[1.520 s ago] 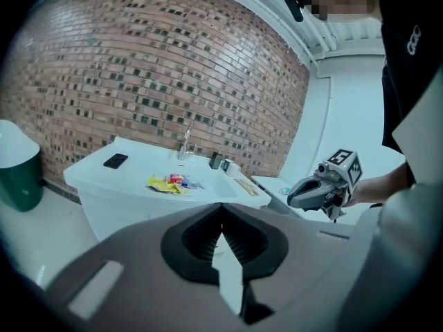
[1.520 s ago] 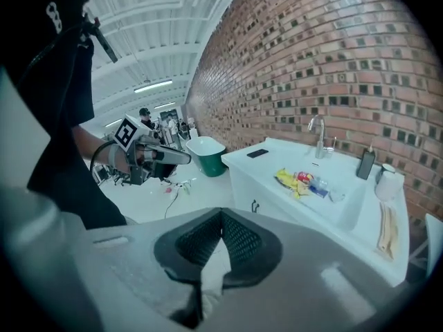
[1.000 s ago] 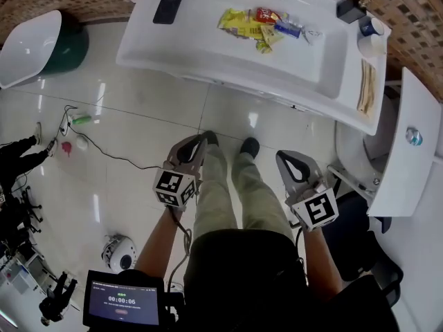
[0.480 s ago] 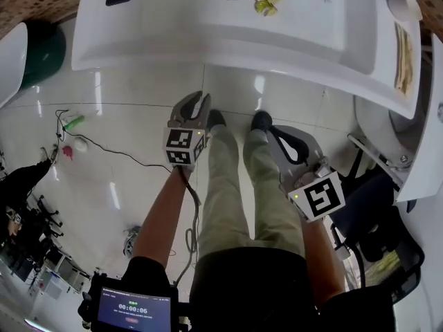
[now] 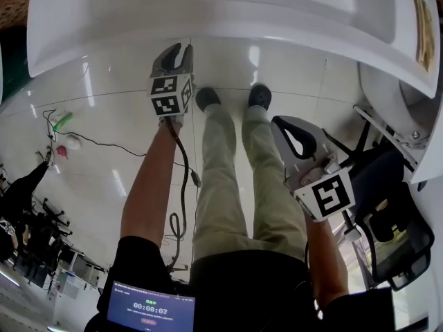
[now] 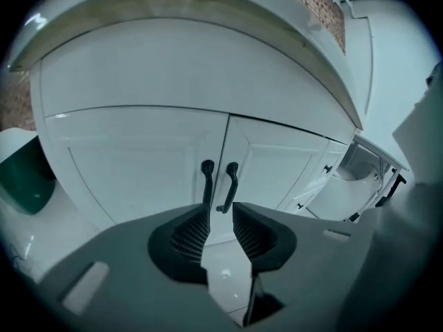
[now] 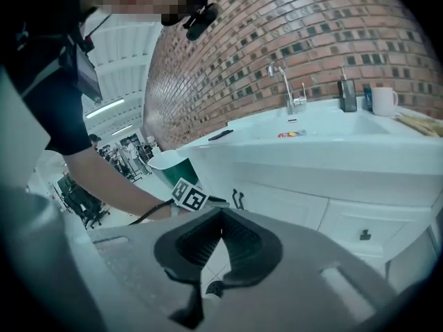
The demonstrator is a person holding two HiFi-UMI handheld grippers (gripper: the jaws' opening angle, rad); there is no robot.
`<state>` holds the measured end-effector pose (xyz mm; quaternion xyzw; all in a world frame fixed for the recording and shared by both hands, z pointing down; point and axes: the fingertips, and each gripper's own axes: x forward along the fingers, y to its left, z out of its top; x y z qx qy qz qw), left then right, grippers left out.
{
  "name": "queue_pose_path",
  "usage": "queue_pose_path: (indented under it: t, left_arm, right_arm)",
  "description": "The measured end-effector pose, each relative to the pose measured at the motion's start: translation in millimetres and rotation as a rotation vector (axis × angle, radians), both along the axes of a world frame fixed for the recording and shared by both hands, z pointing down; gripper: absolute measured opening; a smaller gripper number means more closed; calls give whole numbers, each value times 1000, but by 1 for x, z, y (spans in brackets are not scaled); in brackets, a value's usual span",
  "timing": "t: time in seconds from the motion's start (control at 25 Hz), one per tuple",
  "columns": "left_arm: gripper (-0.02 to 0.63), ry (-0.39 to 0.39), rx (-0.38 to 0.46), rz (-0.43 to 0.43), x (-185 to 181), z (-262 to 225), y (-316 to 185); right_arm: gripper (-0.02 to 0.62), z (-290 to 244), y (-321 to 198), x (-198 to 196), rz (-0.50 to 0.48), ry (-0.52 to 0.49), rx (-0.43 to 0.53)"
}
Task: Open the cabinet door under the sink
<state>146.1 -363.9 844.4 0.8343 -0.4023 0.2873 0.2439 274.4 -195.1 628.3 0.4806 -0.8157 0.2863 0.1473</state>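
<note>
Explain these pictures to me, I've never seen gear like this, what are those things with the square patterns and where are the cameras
A person stands at a white sink, holding a two-jaw hand tool, a gripper, in each hand. The patterned cubes are part of them. One picture looks down from a head camera; the other two come from cameras riding on each gripper. The left gripper faces the two cabinet doors and their dark handles; its jaws have just been opening, with nothing between them. The right gripper is shut and empty. On the sink stand a faucet and a mug.
</note>
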Motion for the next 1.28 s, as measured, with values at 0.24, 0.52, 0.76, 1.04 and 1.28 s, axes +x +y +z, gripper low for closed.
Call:
queue_pose_path:
  t: [0.24, 0.52, 0.76, 1.04, 1.28]
  left_arm:
    - [126, -36, 7, 5, 4, 18, -21]
    - [137, -68, 22, 16, 5, 22, -40]
    - [115, -91, 22, 19, 15, 31, -48]
    - [67, -108, 8, 53, 9, 31, -34]
    - [66, -101, 3, 28, -7, 34, -3]
  right_arm:
    - [-8, 9, 12, 8, 29, 15, -37]
    - [-8, 4, 16, 8, 58, 16, -29]
    - [-8, 11, 28, 6, 53, 12, -39]
    - [-8, 6, 29, -5, 13, 19, -46]
    - [-8, 2, 28, -19, -48, 19, -29]
